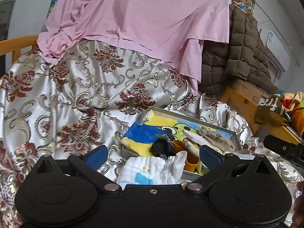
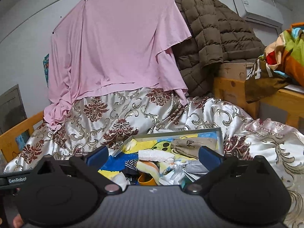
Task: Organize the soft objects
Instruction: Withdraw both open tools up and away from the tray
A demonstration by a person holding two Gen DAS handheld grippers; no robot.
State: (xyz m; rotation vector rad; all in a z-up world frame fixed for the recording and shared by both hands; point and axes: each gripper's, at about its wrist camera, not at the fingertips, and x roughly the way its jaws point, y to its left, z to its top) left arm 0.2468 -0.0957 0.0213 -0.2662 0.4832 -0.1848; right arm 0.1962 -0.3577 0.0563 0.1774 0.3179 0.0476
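Left wrist view: the left gripper (image 1: 153, 154) hovers with jaws spread and empty above a white cloth (image 1: 152, 171) lying at the near edge of the grey tray (image 1: 190, 116) of soft items. Picking seems next.

Right wrist view: the right gripper (image 2: 153, 156), marked "GenRobot", gapes empty over the tray; a beige pouch (image 2: 191, 144) bears a printed character.

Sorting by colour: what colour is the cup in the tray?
Orange cup; clearest in the left wrist view.

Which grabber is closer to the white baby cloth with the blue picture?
Left. The left gripper hangs open right over the white cloth; the right gripper sits open off to its right, over the tray.
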